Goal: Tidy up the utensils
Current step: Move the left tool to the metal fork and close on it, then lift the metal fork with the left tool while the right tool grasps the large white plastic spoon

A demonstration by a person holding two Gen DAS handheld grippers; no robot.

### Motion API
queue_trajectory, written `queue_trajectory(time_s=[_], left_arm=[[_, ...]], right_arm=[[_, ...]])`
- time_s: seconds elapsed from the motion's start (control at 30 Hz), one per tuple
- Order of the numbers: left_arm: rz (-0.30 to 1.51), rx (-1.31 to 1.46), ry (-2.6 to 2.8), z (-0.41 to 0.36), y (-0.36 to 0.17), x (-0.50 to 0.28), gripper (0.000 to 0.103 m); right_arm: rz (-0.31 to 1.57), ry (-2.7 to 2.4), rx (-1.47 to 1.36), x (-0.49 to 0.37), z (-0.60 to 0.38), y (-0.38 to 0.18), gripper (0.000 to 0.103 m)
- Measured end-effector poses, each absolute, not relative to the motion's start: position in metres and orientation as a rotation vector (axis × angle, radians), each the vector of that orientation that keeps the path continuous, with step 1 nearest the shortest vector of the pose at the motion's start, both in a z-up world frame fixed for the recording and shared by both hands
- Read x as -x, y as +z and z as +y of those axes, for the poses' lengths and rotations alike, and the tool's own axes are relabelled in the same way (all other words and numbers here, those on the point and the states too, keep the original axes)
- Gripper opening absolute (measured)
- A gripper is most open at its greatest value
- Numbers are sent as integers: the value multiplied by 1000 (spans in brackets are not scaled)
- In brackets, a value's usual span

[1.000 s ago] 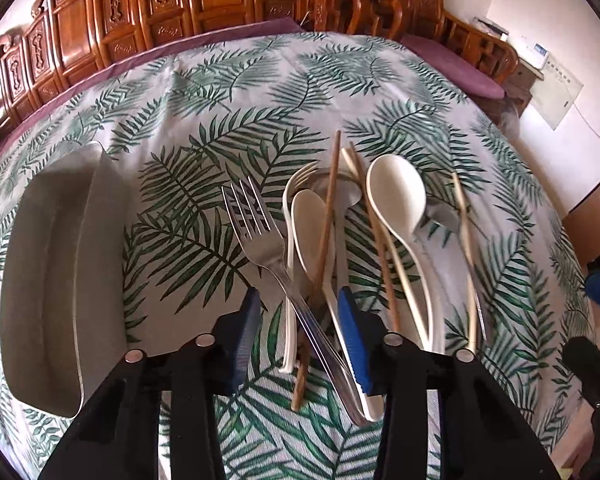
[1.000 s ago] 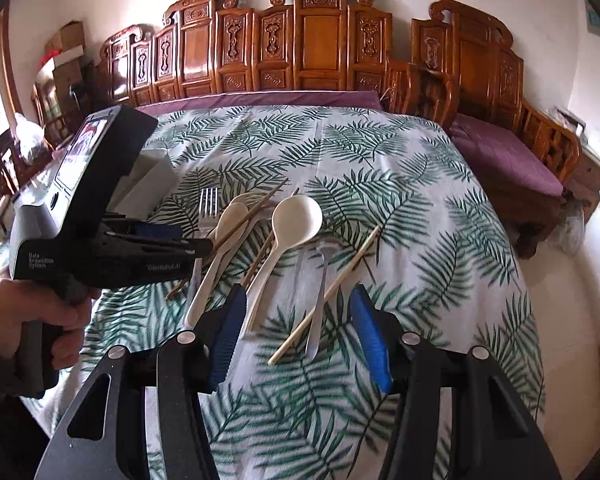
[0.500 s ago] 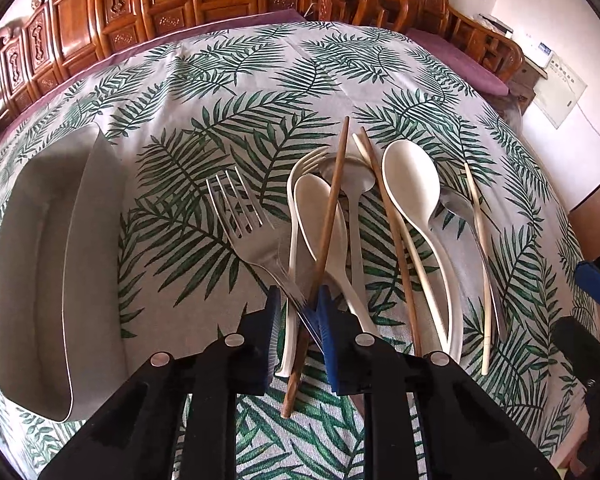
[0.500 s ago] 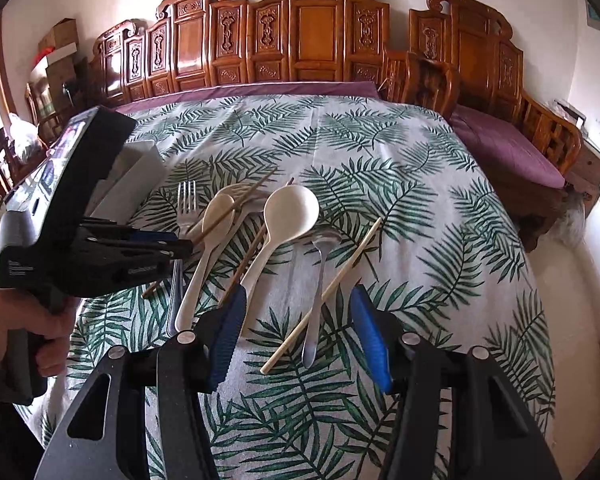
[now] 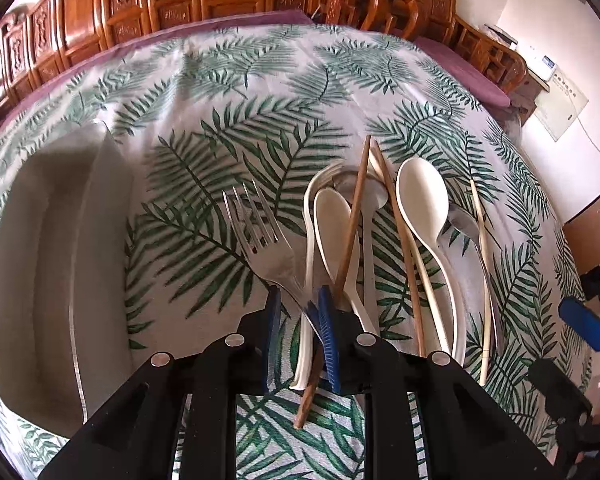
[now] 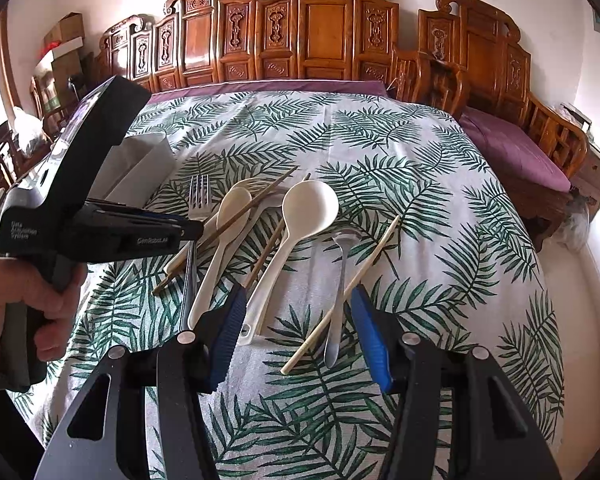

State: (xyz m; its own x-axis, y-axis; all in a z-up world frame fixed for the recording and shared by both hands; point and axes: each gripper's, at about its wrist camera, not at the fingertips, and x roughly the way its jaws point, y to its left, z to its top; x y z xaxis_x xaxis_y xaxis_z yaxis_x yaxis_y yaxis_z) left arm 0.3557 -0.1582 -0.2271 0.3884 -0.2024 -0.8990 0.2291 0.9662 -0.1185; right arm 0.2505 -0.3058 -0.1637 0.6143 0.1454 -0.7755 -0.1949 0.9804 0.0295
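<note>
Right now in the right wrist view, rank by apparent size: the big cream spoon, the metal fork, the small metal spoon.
1. Big cream spoon, longest with the widest bowl.
2. Metal fork, slightly shorter, handle partly hidden, so unsure.
3. Small metal spoon, clearly smallest.

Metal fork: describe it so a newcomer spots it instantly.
On the leaf-print tablecloth, between the grey tray and the utensil pile, lies the metal fork. It is the only shiny four-tined piece, its handle between the left gripper pads.
</note>
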Motion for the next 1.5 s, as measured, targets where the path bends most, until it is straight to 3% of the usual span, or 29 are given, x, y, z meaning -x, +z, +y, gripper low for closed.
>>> queue_trajectory(time_s=[0.23, 0.37, 0.73, 0.9, 1.13, 1.3, 1.5], left_arm=[[1164, 26, -295, -154, -234, -355, 16], [1144, 14, -293, -152, -229, -353, 6], [1060, -18, -310, -140, -203, -343, 4], [1036, -14, -329, -135, -192, -336, 2], [1033, 2, -353, -130, -193, -333, 2], [1014, 10, -375, -127, -185, -327, 2], [983, 2, -396, -122, -173, -316, 2]], right_arm=[[883, 189, 55, -251, -311, -162, 57], [886, 184, 57, -250, -312, -164, 57], [916, 199, 35, -265, -310, -175, 56], [954, 237, -3, -285, -301, -183, 42], [1011, 237, -48, -313, -292, -195, 35], [1068, 241, -100, -329, -292, -207, 20], [1108, 242, -110, -336, -288, -210, 18]])
